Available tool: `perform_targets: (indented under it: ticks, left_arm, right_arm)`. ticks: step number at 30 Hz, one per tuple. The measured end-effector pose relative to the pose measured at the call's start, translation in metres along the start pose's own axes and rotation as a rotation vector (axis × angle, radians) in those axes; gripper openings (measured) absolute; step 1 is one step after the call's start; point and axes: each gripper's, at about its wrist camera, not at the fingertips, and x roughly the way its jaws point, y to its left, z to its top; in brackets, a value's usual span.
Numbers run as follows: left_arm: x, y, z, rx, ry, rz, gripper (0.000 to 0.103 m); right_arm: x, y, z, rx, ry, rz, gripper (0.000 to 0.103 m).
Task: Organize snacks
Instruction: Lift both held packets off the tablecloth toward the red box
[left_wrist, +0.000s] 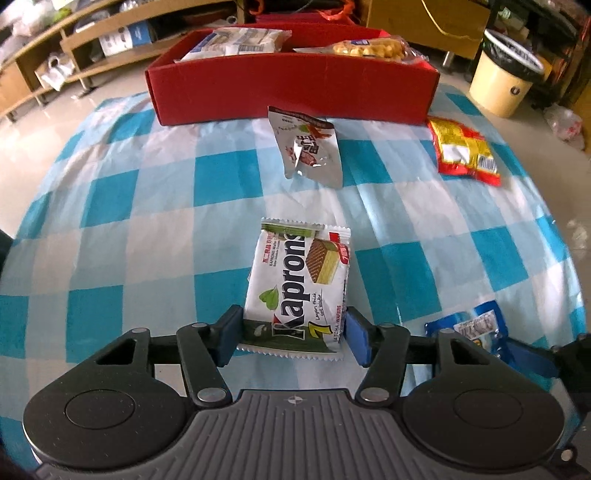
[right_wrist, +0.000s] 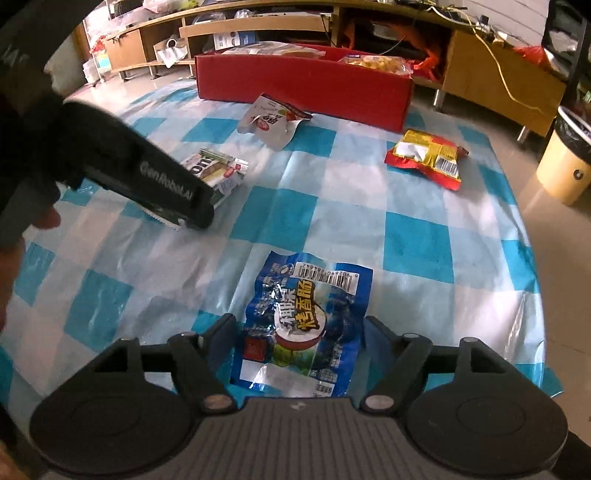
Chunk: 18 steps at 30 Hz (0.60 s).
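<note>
Left wrist view: wafer packet (left_wrist: 299, 284) pinched between jaws; right jaws spread around blue packet (right_wrist: 306, 325).

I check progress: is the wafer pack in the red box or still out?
Out. The wafer pack lies on the tablecloth, before the red box.

Black grippers (left_wrist: 293, 334), blue fingers (left_wrist: 357, 338), silver rivets

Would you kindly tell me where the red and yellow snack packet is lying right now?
The red and yellow snack packet lies on the checked tablecloth at the right of both wrist views, just in front of the red box's right corner and right of the silver pouch.
</note>
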Motion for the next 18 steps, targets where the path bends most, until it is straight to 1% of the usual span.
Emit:
perform_targets:
  ticks: [2, 4, 6, 10, 12, 13, 18]
  left_arm:
    - [0.000, 0.009, 0.001, -0.028, -0.002, -0.059, 0.080]
    - [0.000, 0.019, 0.004, -0.076, -0.003, -0.095, 0.085]
    - [-0.001, 0.027, 0.006, -0.112, -0.008, -0.119, 0.085]
    - [0.001, 0.031, 0.009, -0.146, -0.004, -0.114, 0.087]
    - [0.001, 0.024, 0.011, -0.130, 0.003, -0.113, 0.087]
    - [0.002, 0.020, 0.011, -0.117, 0.007, -0.094, 0.087]
    - [0.008, -0.004, 0.003, -0.023, 0.008, 0.064, 0.085]
  right_arm:
    - [0.000, -0.003, 0.001, 0.017, 0.008, 0.000, 0.068]
    - [-0.001, -0.008, 0.001, 0.034, 0.011, -0.008, 0.067]
    - [-0.005, -0.011, 0.000, 0.058, 0.014, 0.001, 0.067]
    - [-0.009, -0.020, -0.003, 0.120, 0.001, 0.036, 0.067]
    - [-0.007, -0.022, -0.003, 0.134, -0.007, 0.049, 0.067]
    - [-0.008, -0.023, -0.004, 0.137, -0.012, 0.051, 0.067]
    - [-0.010, -0.030, -0.005, 0.180, -0.035, 0.088, 0.067]
